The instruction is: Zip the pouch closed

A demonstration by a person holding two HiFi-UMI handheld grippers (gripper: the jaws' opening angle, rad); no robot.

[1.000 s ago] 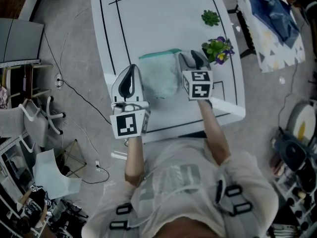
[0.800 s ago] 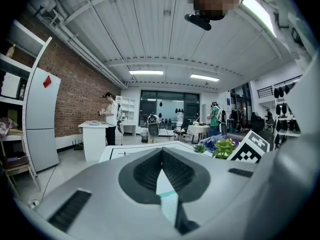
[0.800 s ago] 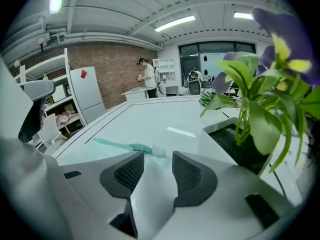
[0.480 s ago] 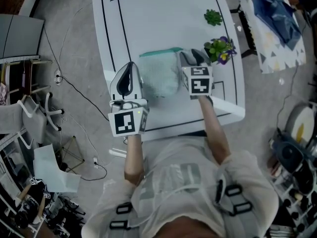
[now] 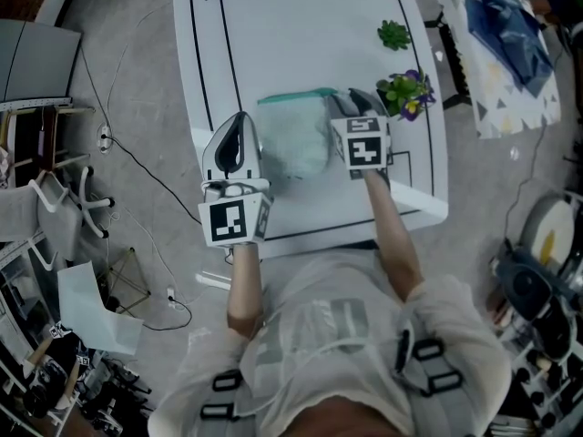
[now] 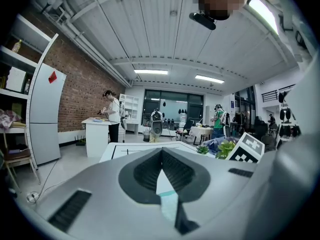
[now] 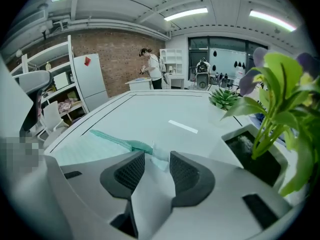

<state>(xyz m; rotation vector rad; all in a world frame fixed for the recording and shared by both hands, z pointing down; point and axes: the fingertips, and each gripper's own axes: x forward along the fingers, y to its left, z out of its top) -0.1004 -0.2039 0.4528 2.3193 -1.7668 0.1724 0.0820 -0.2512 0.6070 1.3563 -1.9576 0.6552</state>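
Almost nothing is changing over this last second: my right tool is creeping a touch farther from me along the right end of the pouch, my left tool is holding its place at the left end, and the pouch itself is not shifting on the worktop. I am reading that as the pull nearing the end of its travel, so the closing looks close to finished, though I cannot confirm that the last stretch under my right jaws is shut. My right tool is clenching on the pouch's right end, with pale cloth filling the narrow gap between its pads just where the teal zip arrives. My left tool's jaws are drawn together at the tips, and a sliver of pouch with its teal band is showing in the slit behind them. I judge it to be nipping that corner as an anchor. The pouch is lying flat near the middle of the worktop, between my two tools, with the plant just beyond its right end. Its zip edge is facing away from me and running left to right, and its rounded bottom is pointing back toward me. From above it is looking about as wide as it is deep, so I am not naming a long axis; the zip line is the one I am working along.
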